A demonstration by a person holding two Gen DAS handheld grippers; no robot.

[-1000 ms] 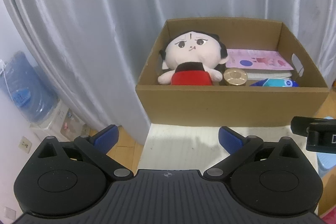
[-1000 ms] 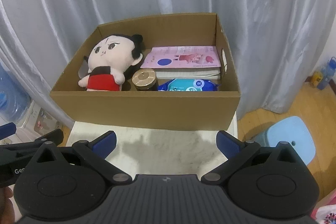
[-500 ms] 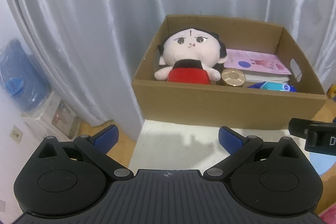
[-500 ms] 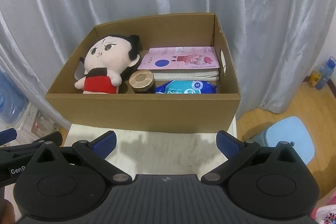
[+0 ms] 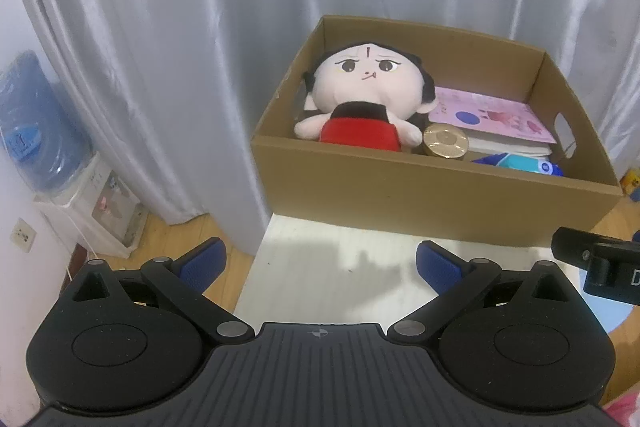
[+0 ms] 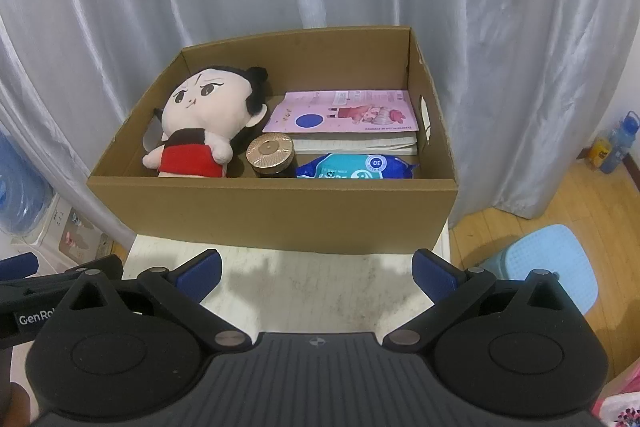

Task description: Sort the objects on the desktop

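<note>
Cardboard box (image 6: 272, 215) sits at the far edge of the white tabletop (image 6: 320, 291), long axis left to right, open top up. Inside: doll (image 6: 200, 123) at left, facing front; jar (image 6: 270, 151) in the middle; booklet (image 6: 344, 113) and wipes pack (image 6: 356, 167) at right. Near tabletop strip bare. Left gripper (image 5: 318, 263) and right gripper (image 6: 316, 269) both spread wide, empty.

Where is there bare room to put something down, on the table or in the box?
The table strip between the box front wall and both open grippers lies bare. Inside, it is crowded: doll at left, jar in the middle, wipes and booklet at right. Only the booklet's flat top offers room.
</note>
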